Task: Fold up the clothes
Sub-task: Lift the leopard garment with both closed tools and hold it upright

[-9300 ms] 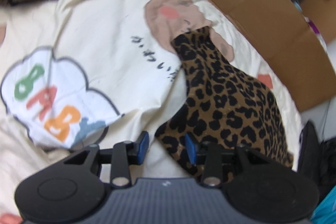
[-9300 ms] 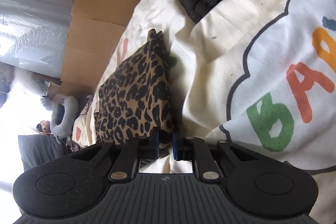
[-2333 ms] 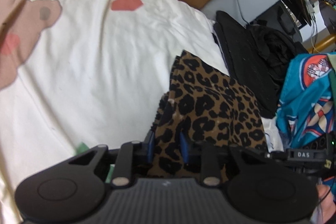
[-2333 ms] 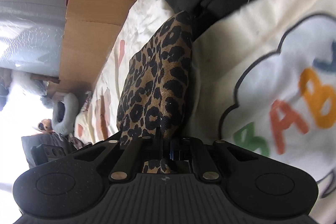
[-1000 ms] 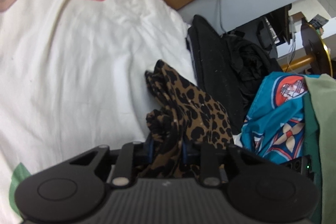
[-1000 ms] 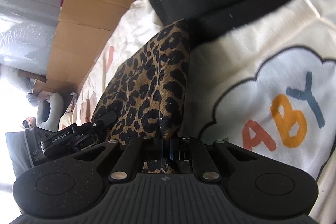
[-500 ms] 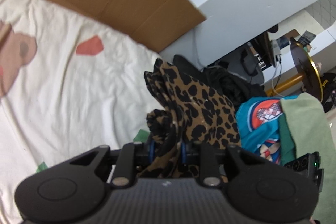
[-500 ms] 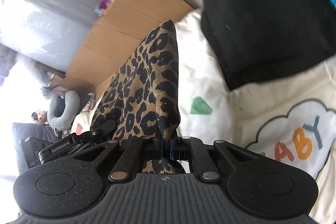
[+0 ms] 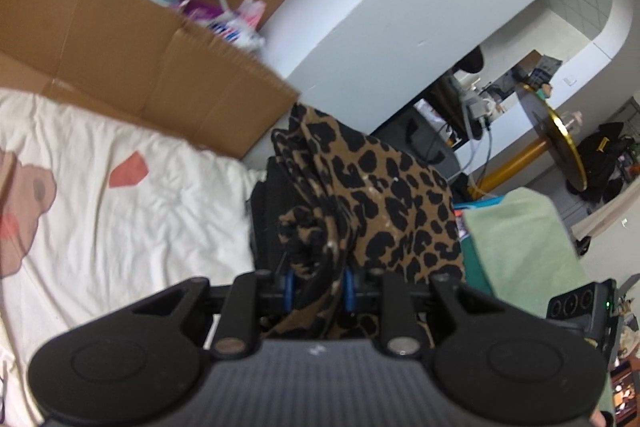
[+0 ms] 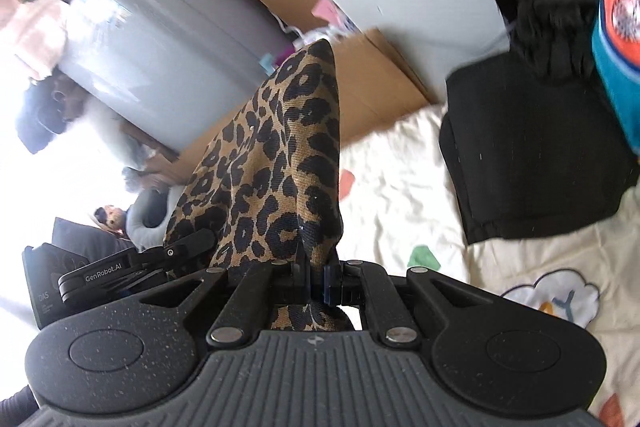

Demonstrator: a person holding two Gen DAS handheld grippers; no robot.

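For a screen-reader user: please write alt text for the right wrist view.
The right gripper is shut on a leopard-print garment, holding it up above a cream bedsheet. A folded black garment lies on the sheet to the right, with cardboard behind.

A cream bedsheet (image 9: 120, 219) with coloured cartoon prints fills the lower left of the left wrist view. A flattened cardboard box (image 9: 120, 67) lies behind it at upper left. At right stand a round gold-rimmed table (image 9: 560, 147) and a pale green cloth (image 9: 528, 247).
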